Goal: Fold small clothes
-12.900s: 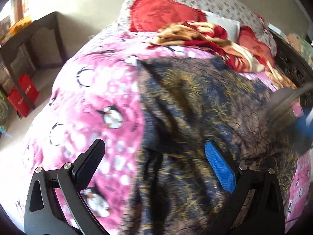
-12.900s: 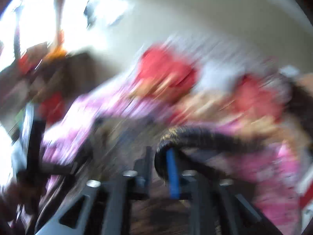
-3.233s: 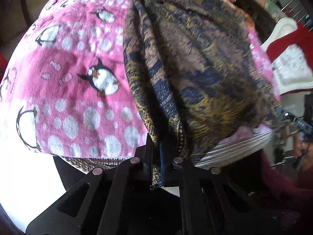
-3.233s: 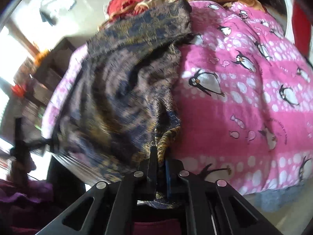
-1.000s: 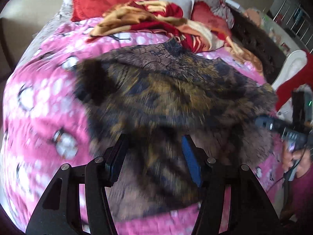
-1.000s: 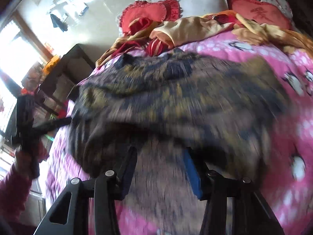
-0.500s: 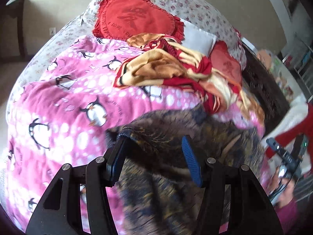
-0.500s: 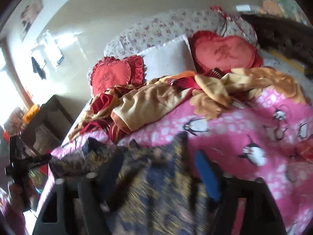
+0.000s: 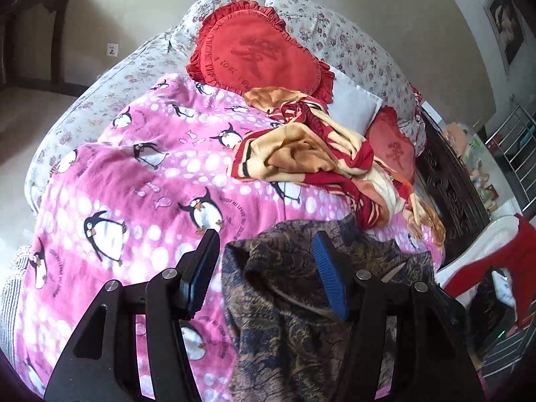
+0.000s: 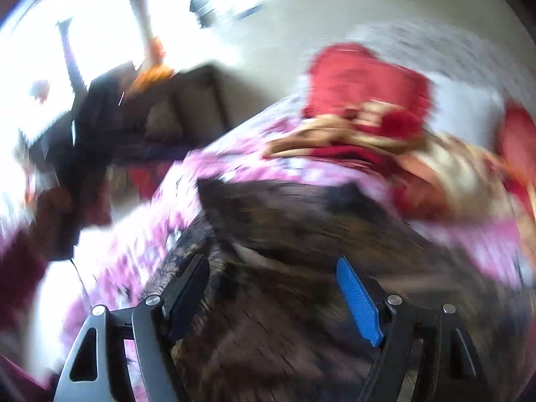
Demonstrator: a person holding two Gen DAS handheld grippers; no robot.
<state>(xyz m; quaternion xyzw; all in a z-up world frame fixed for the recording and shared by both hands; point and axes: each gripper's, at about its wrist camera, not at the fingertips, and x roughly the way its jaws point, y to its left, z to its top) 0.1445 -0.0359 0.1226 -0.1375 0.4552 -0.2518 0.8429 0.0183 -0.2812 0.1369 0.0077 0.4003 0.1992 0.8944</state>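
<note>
A dark navy, brown and gold patterned garment (image 9: 284, 308) lies folded over on the pink penguin blanket (image 9: 134, 167). My left gripper (image 9: 264, 258) is open and empty, hovering above the garment's near left part. In the right wrist view, which is motion-blurred, the same garment (image 10: 284, 268) fills the lower middle, and my right gripper (image 10: 271, 278) is open and empty above it.
A red and cream striped blanket (image 9: 318, 157) is heaped behind the garment. Red heart cushions (image 9: 254, 53) and a white pillow (image 9: 351, 100) lie at the bed head. A dark wooden bed frame (image 9: 449, 194) runs along the right. Dark furniture (image 10: 167, 110) stands left of the bed.
Both grippers, shut on the garment's near edge 3 seconds ago, carried it up over the bed and opened. Since half a second ago the left holds still; the right view swings left.
</note>
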